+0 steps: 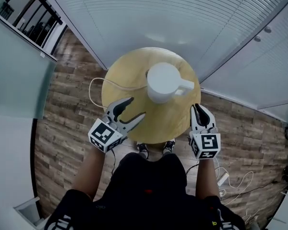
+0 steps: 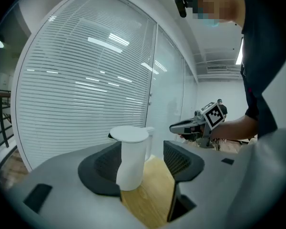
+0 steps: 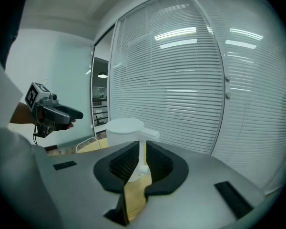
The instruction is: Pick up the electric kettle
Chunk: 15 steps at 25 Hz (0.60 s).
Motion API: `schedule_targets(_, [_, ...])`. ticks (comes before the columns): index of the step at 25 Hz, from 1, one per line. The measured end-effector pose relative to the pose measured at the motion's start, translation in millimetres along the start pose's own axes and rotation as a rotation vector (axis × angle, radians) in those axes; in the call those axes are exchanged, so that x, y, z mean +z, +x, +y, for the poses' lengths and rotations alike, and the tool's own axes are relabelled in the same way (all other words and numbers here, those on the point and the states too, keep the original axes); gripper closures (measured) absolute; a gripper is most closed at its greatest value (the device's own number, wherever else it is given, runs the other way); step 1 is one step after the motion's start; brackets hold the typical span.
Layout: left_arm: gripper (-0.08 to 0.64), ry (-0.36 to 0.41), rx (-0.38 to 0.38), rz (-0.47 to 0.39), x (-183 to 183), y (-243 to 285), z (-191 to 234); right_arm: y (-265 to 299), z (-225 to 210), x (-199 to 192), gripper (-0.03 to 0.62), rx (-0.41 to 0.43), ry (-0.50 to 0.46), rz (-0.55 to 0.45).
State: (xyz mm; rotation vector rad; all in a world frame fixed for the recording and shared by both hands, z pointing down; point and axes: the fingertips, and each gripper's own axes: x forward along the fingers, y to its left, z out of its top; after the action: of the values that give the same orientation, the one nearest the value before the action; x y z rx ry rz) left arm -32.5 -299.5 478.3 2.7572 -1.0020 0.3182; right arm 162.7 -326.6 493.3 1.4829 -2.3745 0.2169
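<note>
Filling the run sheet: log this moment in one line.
phase: pre-grasp | left gripper: open, empty | right gripper: shut, empty | kettle: upright on table, untouched

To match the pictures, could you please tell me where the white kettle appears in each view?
Head view: kettle above centre, on the table.
Left gripper view: kettle low centre.
Right gripper view: kettle low, left of centre.
Shared landmark: the round wooden table under it.

Round pale wooden surface, brown wood-plank floor around it, white slatted blinds on the angled walls behind, black railing at upper left, loose white cables on the floor, light strips reflected in the blinds.
</note>
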Motion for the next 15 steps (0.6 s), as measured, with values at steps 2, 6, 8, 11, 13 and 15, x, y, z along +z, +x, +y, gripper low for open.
schedule_targets(2, [0.275,-0.015,0.005,0.016,-8.1,14.6,3.8,18.7,-9.6,-14.7,0.537,0.016,-0.002,0.033])
schedule_targets(6, [0.233,-0.040,0.025,0.043,-29.3,42.4,14.4,50.0,-19.6,-37.1,0.428,0.071,-0.002,0.082])
schedule_targets(8, [0.207,-0.029,0.024,0.067,-44.4,58.2,22.0,63.8,-22.4,-46.4,0.422,0.087,-0.019,0.098])
schedule_targets(11, [0.183,-0.039,0.015,0.115,-73.8,79.1,32.4,80.2,-23.8,-61.8,0.397,0.111,-0.039,0.131])
schedule_targets(13, [0.172,-0.052,0.015,0.141,-90.6,89.0,39.9,89.0,-23.2,-69.5,0.382,0.126,-0.039,0.148])
schedule_targets(15, [0.165,-0.054,0.011,0.156,-102.2,98.6,46.5,97.9,-24.4,-75.5,0.376,0.135,-0.041,0.159])
